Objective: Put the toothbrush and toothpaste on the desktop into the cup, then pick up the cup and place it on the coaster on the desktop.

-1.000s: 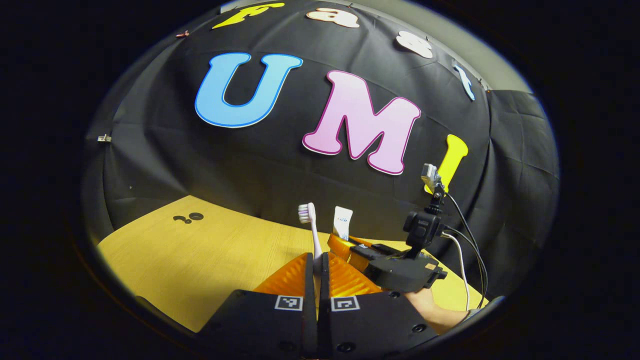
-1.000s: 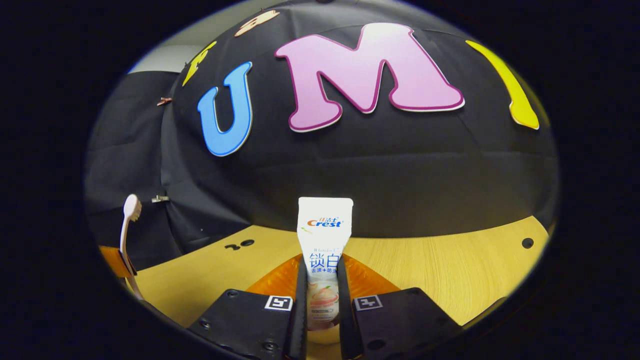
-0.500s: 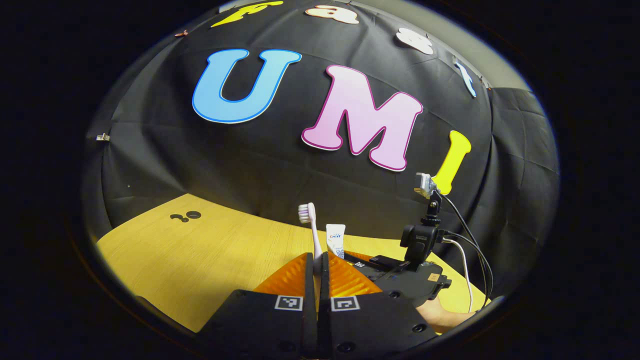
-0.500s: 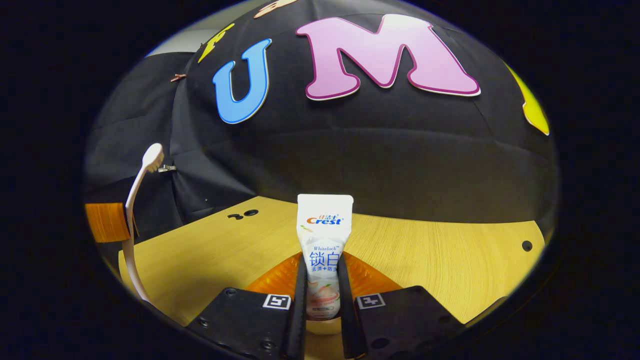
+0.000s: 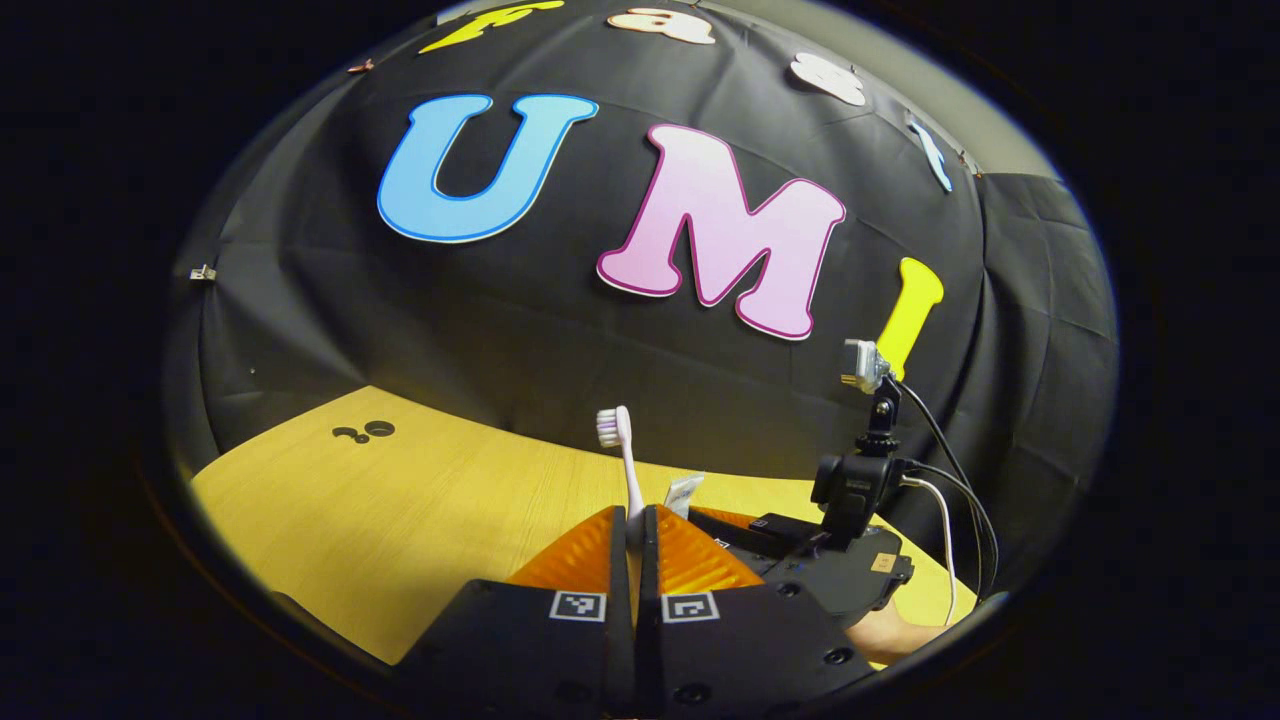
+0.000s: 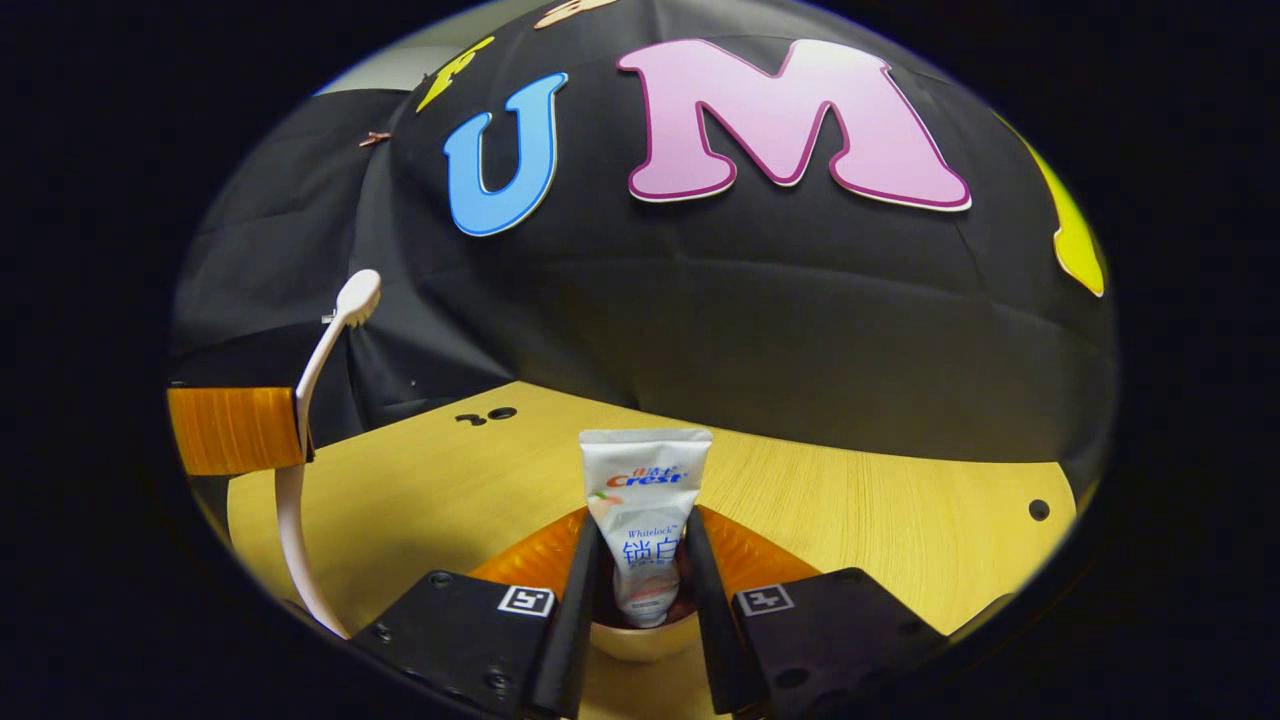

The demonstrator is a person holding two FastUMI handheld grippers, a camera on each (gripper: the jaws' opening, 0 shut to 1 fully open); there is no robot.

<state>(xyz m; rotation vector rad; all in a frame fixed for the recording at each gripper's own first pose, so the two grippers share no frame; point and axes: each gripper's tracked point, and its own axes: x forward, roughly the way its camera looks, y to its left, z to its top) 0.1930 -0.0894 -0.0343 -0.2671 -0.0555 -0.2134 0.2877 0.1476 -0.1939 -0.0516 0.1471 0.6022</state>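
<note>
Wood-grain yellow tabletop (image 6: 880, 520) carries a pale, round cup (image 6: 640, 645), of which part of the rim is seen, low between the right tool's fingers.

Right tool (image 6: 642, 520): directly above the cup, jaws standing apart on either side of it. Whether the fingers touch the tube cannot be determined.

Left tool (image 5: 636, 512): jaws together, clamped on the handle of the toothbrush. In the right gripper view this tool sits to the left of the cup and higher than it.

White squeeze tube of toothpaste (image 6: 645, 480): upright, lower end inside the cup, flat crimped end uppermost, well above the rim.

White slim-handled toothbrush (image 5: 627, 470): held near upright, bristle head uppermost, outside the cup and to its left in the right gripper view.
</note>
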